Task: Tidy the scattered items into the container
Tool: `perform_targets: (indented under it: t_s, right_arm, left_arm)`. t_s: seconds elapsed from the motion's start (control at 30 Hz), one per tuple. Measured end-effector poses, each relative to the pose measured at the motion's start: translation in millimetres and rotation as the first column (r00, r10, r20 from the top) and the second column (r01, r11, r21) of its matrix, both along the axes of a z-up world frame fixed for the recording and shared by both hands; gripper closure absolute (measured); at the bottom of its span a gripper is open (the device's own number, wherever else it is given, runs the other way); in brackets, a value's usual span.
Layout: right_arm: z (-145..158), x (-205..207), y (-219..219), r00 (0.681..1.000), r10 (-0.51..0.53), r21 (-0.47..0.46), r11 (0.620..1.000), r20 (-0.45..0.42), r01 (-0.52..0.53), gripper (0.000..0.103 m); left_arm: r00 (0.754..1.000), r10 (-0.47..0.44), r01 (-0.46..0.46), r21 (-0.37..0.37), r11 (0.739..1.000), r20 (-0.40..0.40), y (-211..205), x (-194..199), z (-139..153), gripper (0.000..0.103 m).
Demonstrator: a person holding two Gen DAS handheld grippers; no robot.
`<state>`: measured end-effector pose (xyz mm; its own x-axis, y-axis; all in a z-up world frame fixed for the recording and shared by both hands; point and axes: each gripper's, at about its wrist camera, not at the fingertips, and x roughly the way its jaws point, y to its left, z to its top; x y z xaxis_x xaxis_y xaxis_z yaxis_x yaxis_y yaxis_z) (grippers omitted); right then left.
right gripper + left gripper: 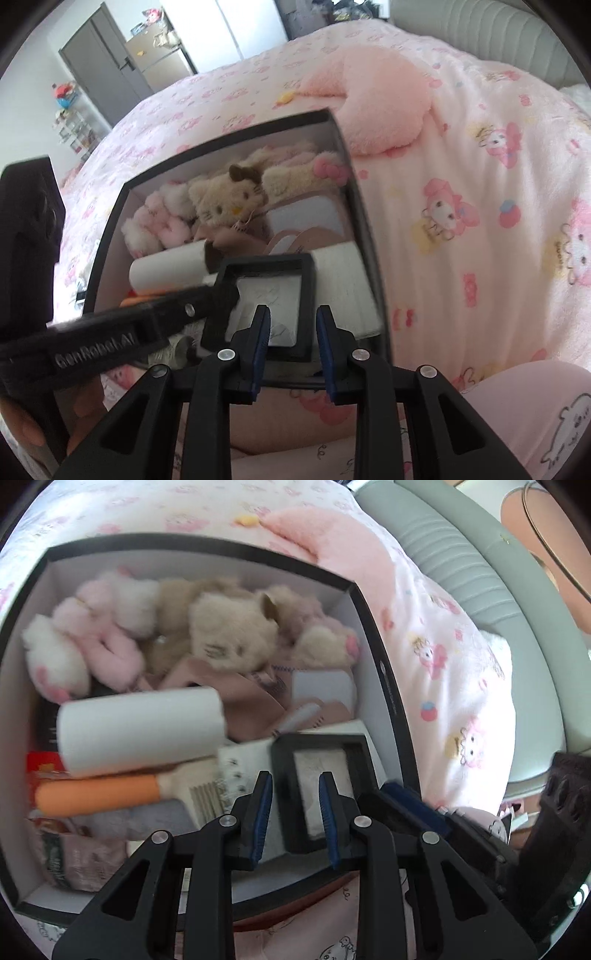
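sitting on a pink cartoon bedspread [480, 177], the black box [388, 686] with white inside walls is nearly full. at its far end lie soft toys: a beige kitty plush [225, 206] with a brown bow, and a pink and white fluffy plush [85, 642] to its left. nearer sit a white roll [142, 731] and an orange-handled brush [99, 794], laid flat so they fit.

a black square frame [325, 786] with a pale middle rests on top of the pile at the near right corner, a little tilted. it looks like the newest thing put in, because both tools hang right over it.

the left gripper [295, 812] has its jaws apart with nothing between them, so it looks let go. the right gripper [291, 332] is also spread wide and empty, waiting just near the box edge.

a pink fuzzy cushion [384, 103] lies on the bed past the far side of the box. i think the tidying is almost done, unless that cushion goes in too.
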<state>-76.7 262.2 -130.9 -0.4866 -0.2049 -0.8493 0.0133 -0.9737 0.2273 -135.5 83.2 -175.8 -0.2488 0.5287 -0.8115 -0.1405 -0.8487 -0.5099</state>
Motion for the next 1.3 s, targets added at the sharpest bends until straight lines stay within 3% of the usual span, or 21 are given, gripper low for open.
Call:
perform_targets:
  t_s: [0.17,0.3,0.43,0.53,0.6,0.67,0.77,0.83,1.13,1.2,1.3]
  right_arm:
    - [6.8,3.2,1.6,0.999,-0.002,-0.008,1.000,-0.049,0.002,0.081]
    - [1.6,-1.6,-4.7,1.000,-0.002,0.031,1.000,-0.016,0.003,0.081]
    - [1.3,-1.8,-0.9,0.999,-0.044,0.058,0.997,-0.014,0.045,0.081]
    - [-2.1,-2.8,4.5,0.998,-0.067,0.055,0.996,0.009,0.067,0.080]
    - [-2.6,-2.9,4.7,0.998,-0.069,0.053,0.996,0.012,0.068,0.079]
    - [-2.5,-2.4,2.9,0.998,-0.069,0.066,0.996,0.007,0.068,0.078]
    - [-2.8,-2.1,2.6,0.998,-0.064,0.063,0.996,0.005,0.063,0.077]
    - [-3.5,-2.5,2.3,0.998,-0.064,0.065,0.996,0.005,0.063,0.077]
    - [-11.5,-8.0,0.0,0.997,-0.059,0.071,0.996,0.047,0.056,0.076]
    - [-11.0,-6.8,-2.1,0.998,-0.056,0.080,0.995,0.038,0.053,0.076]
    - [-5.2,-2.3,-2.9,0.998,-0.066,0.077,0.995,0.013,0.065,0.075]
  left_arm:
    - [0.998,0.058,-0.058,0.090,0.994,-0.001,-20.3,5.6,6.7,0.079]
    - [0.993,0.122,-0.122,-0.043,0.992,-0.005,-15.1,2.6,4.6,0.084]
    - [0.996,0.088,-0.092,-0.127,0.988,-0.031,4.2,4.5,3.8,0.084]
    - [0.999,0.044,-0.046,-0.084,0.995,-0.019,13.4,5.3,5.1,0.084]
    - [1.000,0.014,-0.016,-0.094,0.995,-0.022,20.4,7.3,4.0,0.085]
    - [0.999,0.007,-0.010,-0.099,0.995,-0.034,18.6,7.3,6.4,0.085]
    - [0.999,0.029,-0.029,-0.011,1.000,-0.017,3.6,7.2,5.9,0.085]
    - [0.999,0.034,-0.034,0.006,0.999,-0.033,1.4,6.2,9.3,0.085]
    - [1.000,-0.028,0.027,0.068,0.997,0.010,24.3,-6.4,3.4,0.085]
    - [1.000,-0.020,0.020,0.038,0.999,-0.002,21.1,-2.3,7.0,0.081]
    - [0.994,-0.022,0.016,-0.061,0.998,-0.108,15.4,13.9,32.4,0.073]
